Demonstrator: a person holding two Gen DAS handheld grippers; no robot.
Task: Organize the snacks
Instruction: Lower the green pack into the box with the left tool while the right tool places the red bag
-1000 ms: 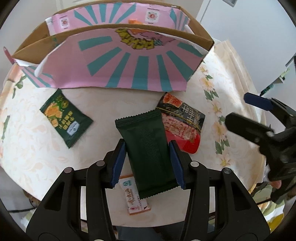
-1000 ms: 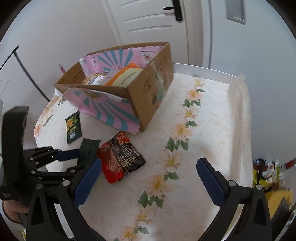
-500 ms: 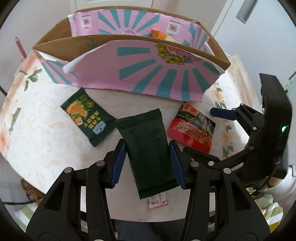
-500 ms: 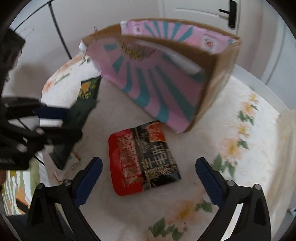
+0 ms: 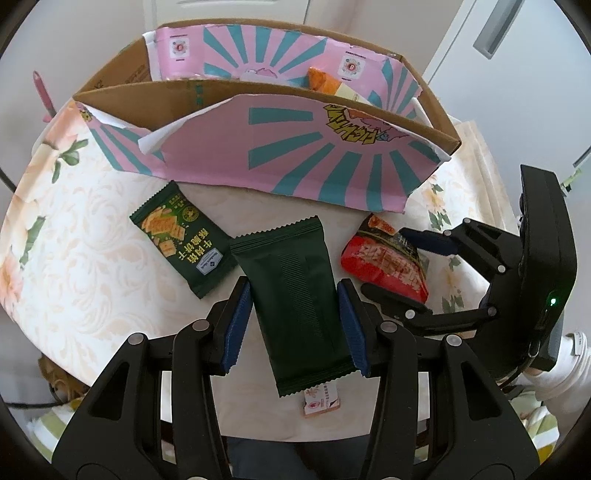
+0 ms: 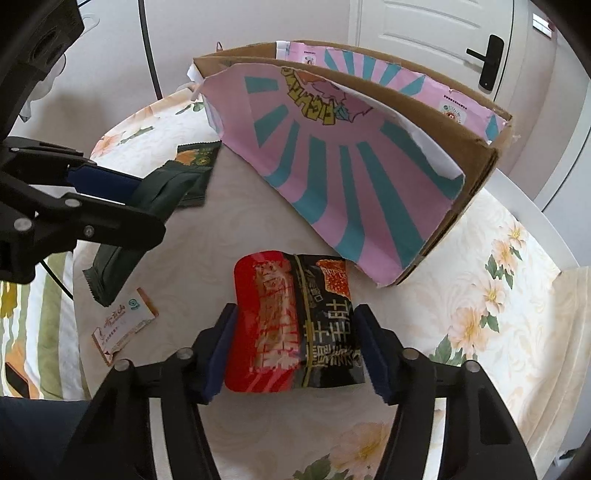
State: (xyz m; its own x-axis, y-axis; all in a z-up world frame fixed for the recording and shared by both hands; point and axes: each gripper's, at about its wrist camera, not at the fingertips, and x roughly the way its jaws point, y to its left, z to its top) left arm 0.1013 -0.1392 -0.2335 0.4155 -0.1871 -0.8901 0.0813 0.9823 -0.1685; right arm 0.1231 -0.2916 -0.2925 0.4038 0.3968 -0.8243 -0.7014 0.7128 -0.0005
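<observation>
My left gripper (image 5: 293, 325) is shut on a plain dark green snack packet (image 5: 295, 306) and holds it above the table; it also shows in the right wrist view (image 6: 147, 206). My right gripper (image 6: 295, 350) has its pads against both sides of a red and black snack packet (image 6: 295, 325), which lies on the table; the packet also shows in the left wrist view (image 5: 388, 262). A cardboard box (image 5: 258, 96) with a pink and teal folded-down flap (image 6: 332, 166) stands behind, with snacks inside.
A green cracker packet (image 5: 181, 240) lies left of the held packet. A small white and orange sachet (image 6: 122, 325) lies near the table's front edge. The table has a floral cloth (image 6: 498, 258). A door (image 6: 443, 33) is behind the box.
My right gripper has moved in and closed around the red and black packet. My left gripper keeps holding the dark green packet and has drawn nearer the box.
</observation>
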